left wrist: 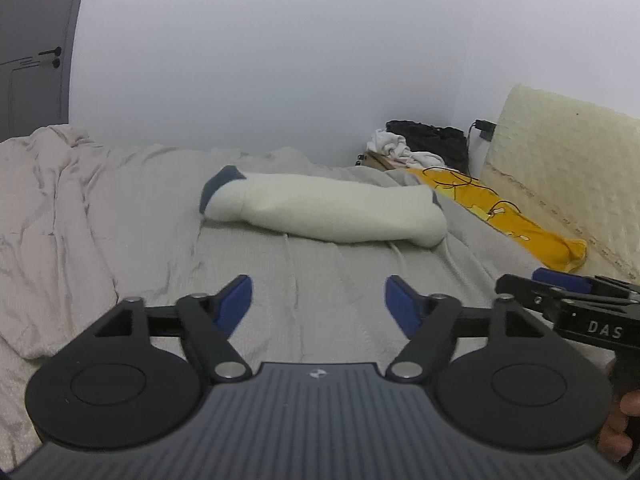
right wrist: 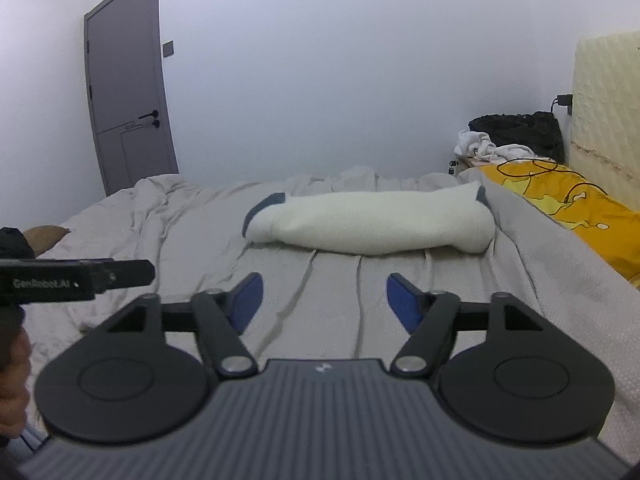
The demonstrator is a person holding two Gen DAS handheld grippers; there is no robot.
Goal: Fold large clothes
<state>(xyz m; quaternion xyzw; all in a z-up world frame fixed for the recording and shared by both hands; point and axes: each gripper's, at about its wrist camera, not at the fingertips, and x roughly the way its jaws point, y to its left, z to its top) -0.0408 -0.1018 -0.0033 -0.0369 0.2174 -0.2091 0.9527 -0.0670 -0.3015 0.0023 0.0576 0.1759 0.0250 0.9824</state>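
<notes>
A white fleece garment [left wrist: 324,212] with dark blue-grey trim lies folded into a long bundle across the grey bed sheet [left wrist: 312,320]. It also shows in the right wrist view [right wrist: 372,224]. My left gripper [left wrist: 318,284] hovers over the sheet short of the bundle, open, with only bare sheet between its blue pads. My right gripper [right wrist: 325,280] is open in the same way, a little short of the garment, and nothing sits between its fingers. The two grippers are side by side; the right one's fingers [left wrist: 560,282] enter the left wrist view from the right.
A crumpled grey duvet [left wrist: 52,200] is heaped on the left of the bed. A yellow cloth [right wrist: 580,208] with a dark cable lies along the right, beside a cream padded headboard [left wrist: 560,168]. Black and white clothes [right wrist: 512,136] are piled in the far corner. A grey door [right wrist: 124,108] stands at the back left.
</notes>
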